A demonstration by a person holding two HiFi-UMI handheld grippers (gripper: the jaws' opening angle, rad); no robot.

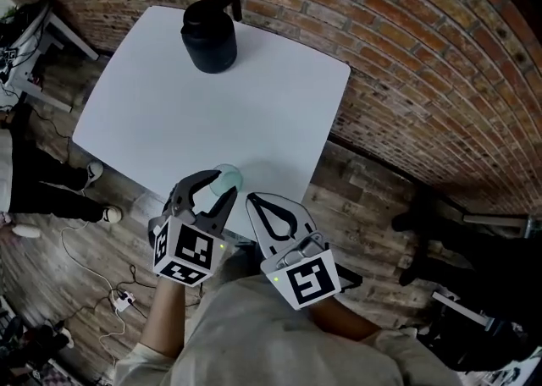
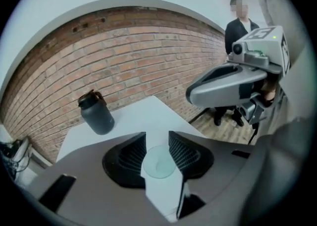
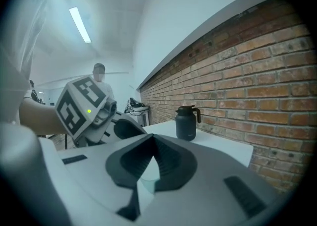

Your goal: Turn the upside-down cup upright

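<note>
A pale green translucent cup hangs over the near edge of the white table, with my left gripper shut on it. In the left gripper view the cup shows a round end face between the two ribbed jaws, which press on its sides; my left gripper points down towards the table. Which way up the cup is I cannot tell. My right gripper is just to the right of the left one, shut with nothing in it, and its jaws meet in its own view.
A black jug with a handle stands at the table's far end, also seen as the jug and the jug. A brick wall runs behind and to the right. A person stands beyond. Cables lie on the wooden floor.
</note>
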